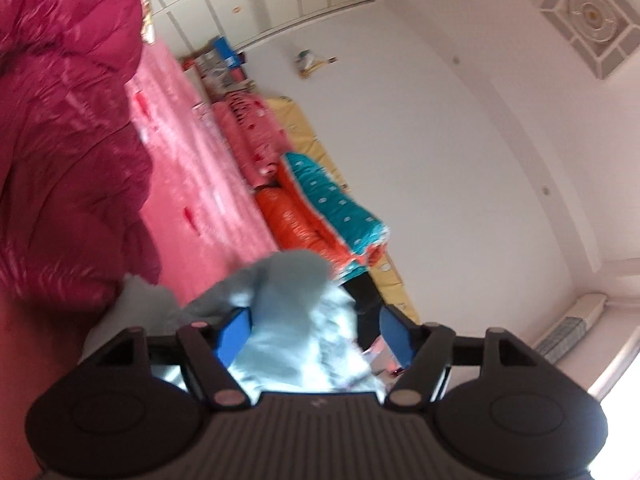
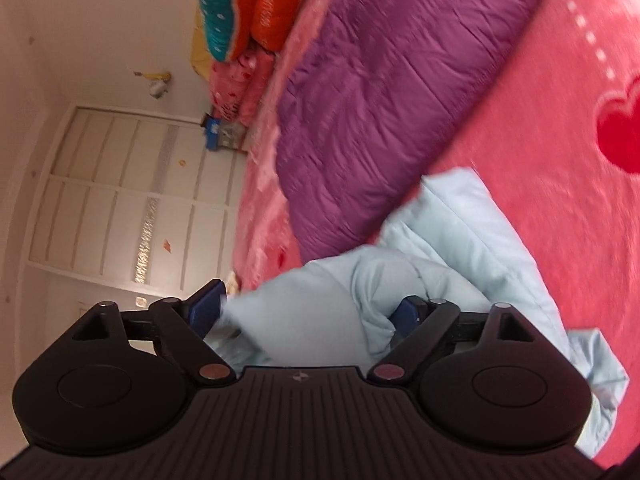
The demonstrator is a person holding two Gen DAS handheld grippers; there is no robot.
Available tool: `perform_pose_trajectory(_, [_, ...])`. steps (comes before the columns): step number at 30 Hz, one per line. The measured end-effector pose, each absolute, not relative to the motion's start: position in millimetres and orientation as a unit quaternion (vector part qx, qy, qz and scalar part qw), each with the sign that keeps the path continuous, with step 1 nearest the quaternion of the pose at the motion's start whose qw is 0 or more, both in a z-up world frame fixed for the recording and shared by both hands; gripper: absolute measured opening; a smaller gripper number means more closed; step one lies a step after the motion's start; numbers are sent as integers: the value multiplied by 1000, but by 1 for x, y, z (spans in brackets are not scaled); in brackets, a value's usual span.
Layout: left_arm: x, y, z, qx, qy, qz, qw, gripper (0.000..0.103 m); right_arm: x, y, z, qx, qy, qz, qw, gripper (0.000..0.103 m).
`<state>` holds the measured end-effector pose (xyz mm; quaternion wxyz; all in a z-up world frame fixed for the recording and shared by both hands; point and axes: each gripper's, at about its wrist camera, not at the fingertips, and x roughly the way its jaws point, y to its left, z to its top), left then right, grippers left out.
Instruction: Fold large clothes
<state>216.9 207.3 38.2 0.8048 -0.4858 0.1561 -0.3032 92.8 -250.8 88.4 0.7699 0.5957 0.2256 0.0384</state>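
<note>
A light blue padded garment [image 1: 292,320] bunches between the blue pads of my left gripper [image 1: 316,332], whose jaws stand wide apart around it. The same light blue garment [image 2: 452,248] lies on the pink bed cover and rises into my right gripper [image 2: 312,316]. Its jaws are also wide, with the cloth bunched between the blue pads [image 2: 408,316]. Whether either gripper pinches the cloth is not clear. Both views are tilted and blurred.
A magenta quilted coat [image 1: 68,140] lies on the pink bedspread [image 1: 200,184]; it looks purple in the right wrist view [image 2: 380,100]. Folded orange and teal quilts [image 1: 320,208] are stacked along the bed's far side by the white wall. White wardrobe doors [image 2: 120,208] stand beyond.
</note>
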Motion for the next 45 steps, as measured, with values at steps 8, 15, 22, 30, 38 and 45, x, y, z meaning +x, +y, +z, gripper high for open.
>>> perform_pose_trajectory(8, [214, 192, 49, -441, 155, -350, 812, 79, 80, -272, 119, 569, 172, 42, 803, 103])
perform_pose_trajectory(15, [224, 157, 48, -339, 242, -328, 848, 79, 67, -228, 119, 446, 220, 44, 867, 103])
perform_pose_trajectory(22, [224, 160, 44, -324, 241, -304, 863, 79, 95, -117, 120, 171, 280, 61, 943, 103])
perform_pose_trajectory(30, [221, 181, 38, -360, 226, -246, 871, 80, 126, -47, 80, -18, 318, 71, 945, 103])
perform_pose_trajectory(38, [220, 192, 32, -380, 226, -217, 870, 85, 161, -43, 72, -47, 299, 26, 953, 103])
perform_pose_trajectory(45, [226, 189, 29, -377, 244, -216, 867, 86, 198, -43, 64, -40, 303, -5, 952, 103])
